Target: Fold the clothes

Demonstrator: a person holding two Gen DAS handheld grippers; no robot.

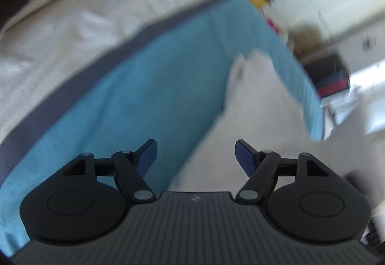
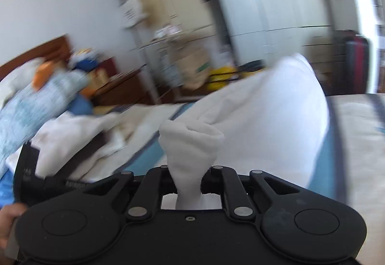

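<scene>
A white garment (image 2: 264, 106) is lifted off the bed, and my right gripper (image 2: 189, 183) is shut on a bunched corner of it that sticks up between the black fingers. In the left wrist view the same white garment (image 1: 255, 106) lies blurred over a blue sheet (image 1: 149, 87). My left gripper (image 1: 196, 156) hangs above the sheet and the cloth's edge, open, its blue pads (image 1: 148, 156) wide apart with nothing between them. The left gripper's black body (image 2: 36, 178) and a hand (image 2: 7, 224) show at the left of the right wrist view.
A cream blanket (image 1: 60, 31) with a dark band (image 1: 79, 70) lies beside the blue sheet. More clothes (image 2: 43, 99) are piled at the bed's head by a wooden headboard (image 2: 48, 48). Shelves (image 2: 168, 43), white cupboard doors (image 2: 276, 5) and a dark box (image 1: 329, 75) stand beyond the bed.
</scene>
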